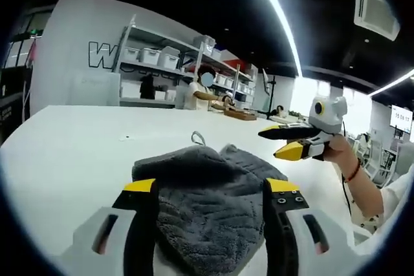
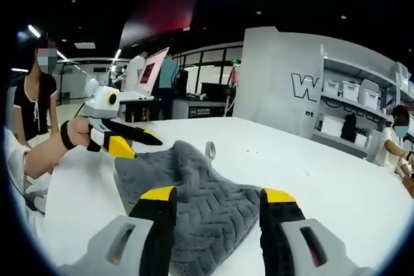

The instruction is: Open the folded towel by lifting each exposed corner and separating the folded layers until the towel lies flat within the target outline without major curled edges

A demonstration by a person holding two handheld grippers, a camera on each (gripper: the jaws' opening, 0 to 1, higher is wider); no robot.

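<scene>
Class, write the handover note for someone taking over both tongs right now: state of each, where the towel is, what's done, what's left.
Left tongs: open, straddling the near part of the towel, gripping nothing.
Right tongs: open, likewise over the towel, empty.
Towel: grey, folded and bunched on the white table, its hanging loop at the far edge.
Done: nothing visibly unfolded yet.
Left: lift each corner, separate the layers, spread flat. I can't make out a target outline.
</scene>
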